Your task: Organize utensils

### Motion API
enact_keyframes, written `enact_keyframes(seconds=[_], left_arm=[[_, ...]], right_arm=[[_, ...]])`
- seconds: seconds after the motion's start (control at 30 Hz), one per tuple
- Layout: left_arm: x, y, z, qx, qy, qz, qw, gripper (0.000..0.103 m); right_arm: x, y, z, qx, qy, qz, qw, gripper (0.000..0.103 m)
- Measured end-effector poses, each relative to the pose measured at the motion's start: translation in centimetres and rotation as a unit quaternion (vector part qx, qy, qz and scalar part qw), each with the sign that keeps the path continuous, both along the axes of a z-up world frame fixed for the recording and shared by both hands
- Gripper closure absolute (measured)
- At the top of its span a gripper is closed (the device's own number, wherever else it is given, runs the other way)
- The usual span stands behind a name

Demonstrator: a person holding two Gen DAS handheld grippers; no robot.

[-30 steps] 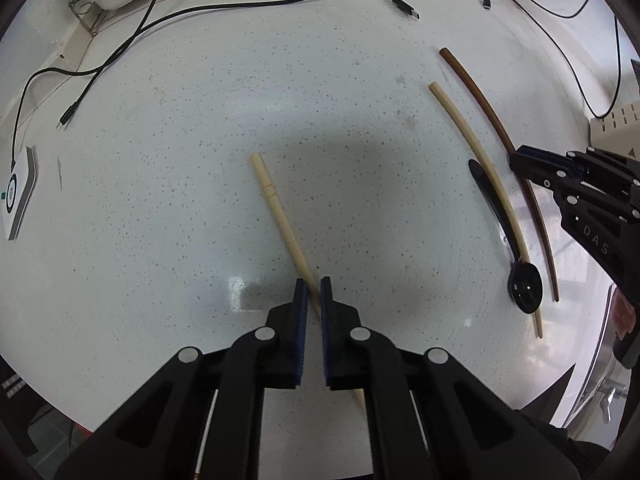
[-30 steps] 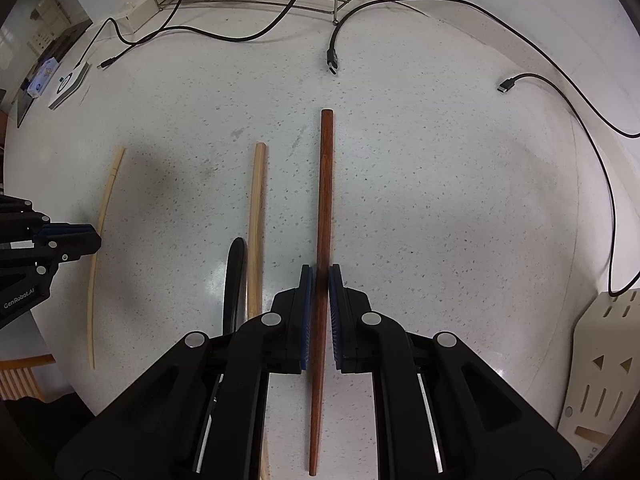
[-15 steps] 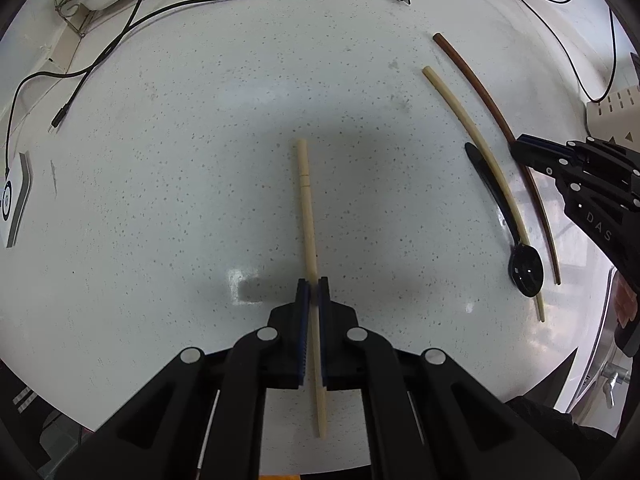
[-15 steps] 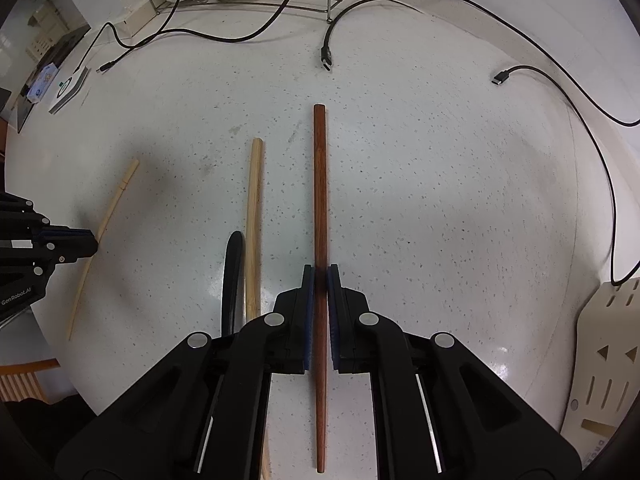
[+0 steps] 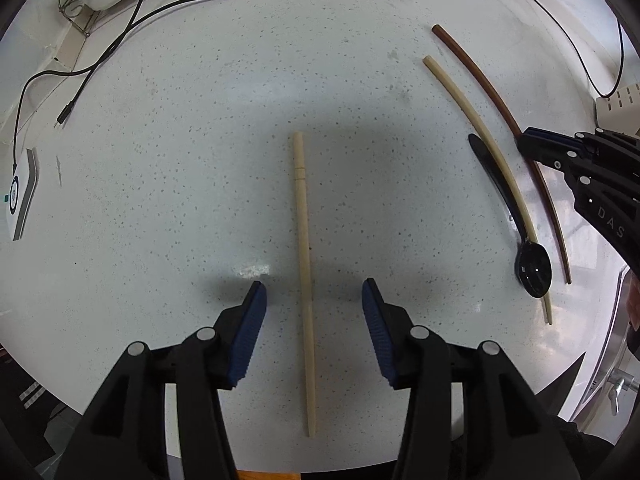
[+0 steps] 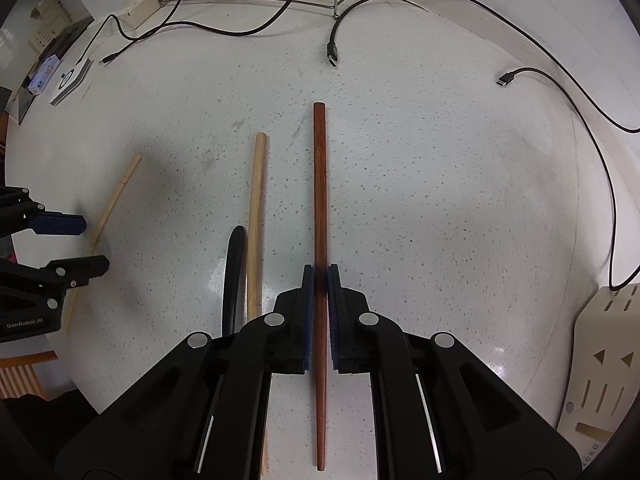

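White speckled table [image 5: 168, 184] | my left gripper [image 5: 312, 300] opening, pale chopstick [image 5: 303, 248] lying untouched between its jaws | my right gripper [image 6: 320, 276] clamped on brown chopstick [image 6: 320, 184]

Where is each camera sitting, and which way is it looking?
Left wrist view: sits on the left hand-held gripper, looking down at the white table; its jaws are opening around a pale chopstick without touching it; the right hand-held gripper shows at the right edge.
Right wrist view: sits on the right hand-held gripper, looking down; its jaws pinch a dark brown chopstick; the left hand-held gripper shows at the left edge.
Shared: both chopsticks, a second pale chopstick and a black spoon.
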State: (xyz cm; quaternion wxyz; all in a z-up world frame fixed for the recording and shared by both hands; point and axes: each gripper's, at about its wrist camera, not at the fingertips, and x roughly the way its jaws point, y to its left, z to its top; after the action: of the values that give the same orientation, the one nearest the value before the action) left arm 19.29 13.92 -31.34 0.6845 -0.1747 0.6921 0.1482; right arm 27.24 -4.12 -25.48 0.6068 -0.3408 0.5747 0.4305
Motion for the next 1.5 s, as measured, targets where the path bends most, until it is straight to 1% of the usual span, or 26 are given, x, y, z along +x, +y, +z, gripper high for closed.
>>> enact_keyframes(seconds=[0.03,0.07,0.1,0.13,0.2,0.23,0.27,0.3,0.33,0.43,0.53,0.6,0.73,0.8,0.97,1.0,1.03,1.1,1.27,1.37,1.4,1.5], left_arm=[[0.0,-0.1,0.0,0.001,0.0,0.002,1.0,0.055],[0.0,-0.2,0.1,0.003,0.001,0.003,1.0,0.057],[0.0,-0.3,0.1,0.008,0.003,0.003,1.0,0.062],[-0.1,-0.3,0.2,0.009,0.001,0.002,1.0,0.064],[-0.5,-0.1,0.4,0.01,0.001,0.002,0.9999,0.073],[-0.7,0.0,0.4,0.011,0.001,0.0,0.9999,0.077],[-0.8,0.0,0.5,0.012,0.003,-0.006,0.9999,0.084],[-0.8,-0.1,0.5,0.015,0.007,-0.016,0.9997,0.094],[-0.9,-0.2,0.5,0.021,0.01,-0.022,0.9995,0.098],[-1.3,-0.1,0.6,0.016,0.001,-0.026,0.9995,0.098],[-1.5,0.0,0.7,0.008,-0.007,-0.02,0.9997,0.098],[-1.8,-0.1,0.8,0.013,-0.006,-0.022,0.9996,0.099],[-2.8,0.7,1.6,0.004,-0.022,-0.004,0.9998,0.099],[-2.4,1.5,1.4,-0.003,-0.03,0.006,0.9995,0.099],[-3.0,2.2,2.5,-0.015,-0.058,0.026,0.9979,0.099],[-3.0,2.3,2.9,-0.015,-0.064,0.029,0.9974,0.099],[-3.2,2.2,3.6,-0.007,-0.076,0.033,0.9965,0.099],[-2.7,2.1,5.2,0.006,-0.099,0.032,0.9946,0.099],[-1.4,1.8,8.6,0.004,-0.157,0.03,0.9872,0.099],[-0.6,1.2,9.5,-0.006,-0.179,0.026,0.9835,0.099],[0.4,0.6,9.6,-0.008,-0.185,0.024,0.9824,0.099],[1.2,-0.5,10.5,-0.019,-0.206,0.018,0.9781,0.099]], right_arm=[[0.2,-0.1,0.0,0.002,0.005,-0.004,1.0,0.097],[0.4,-0.2,0.0,0.002,0.01,-0.007,1.0,0.097],[0.5,-0.2,0.0,0.002,0.013,-0.008,1.0,0.097],[0.5,-0.2,0.0,0.001,0.013,-0.007,1.0,0.097],[0.5,-0.1,0.0,0.0,0.009,-0.003,1.0,0.097],[0.4,-0.2,0.0,0.0,0.008,-0.002,1.0,0.097],[0.4,-0.2,0.0,0.001,0.008,-0.002,1.0,0.097],[0.4,-0.2,0.0,0.001,0.009,-0.003,1.0,0.097],[0.4,-0.2,-0.1,0.002,0.01,-0.004,1.0,0.097],[0.3,-0.2,-0.1,0.001,0.009,-0.003,1.0,0.097],[0.3,-0.3,-0.1,0.004,0.008,-0.005,1.0,0.097],[0.5,-0.6,-0.1,0.008,0.007,-0.013,1.0,0.097],[1.6,-1.5,0.0,0.03,0.041,-0.049,0.998,0.097],[2.1,-1.8,0.1,0.035,0.061,-0.062,0.996,0.097],[3.0,-2.7,0.8,0.051,0.078,-0.088,0.992,0.097],[3.1,-2.9,1.0,0.054,0.081,-0.092,0.991,0.097],[2.9,-3.0,1.2,0.058,0.082,-0.097,0.99,0.097],[3.0,-3.3,2.2,0.071,0.083,-0.105,0.988,0.097],[2.8,-4.2,5.3,0.115,0.087,-0.119,0.982,0.097],[3.2,-5.0,6.8,0.136,0.086,-0.131,0.978,0.097],[3.3,-5.3,7.2,0.142,0.086,-0.136,0.977,0.097],[3.5,-6.4,8.7,0.16,0.082,-0.148,0.973,0.097]])
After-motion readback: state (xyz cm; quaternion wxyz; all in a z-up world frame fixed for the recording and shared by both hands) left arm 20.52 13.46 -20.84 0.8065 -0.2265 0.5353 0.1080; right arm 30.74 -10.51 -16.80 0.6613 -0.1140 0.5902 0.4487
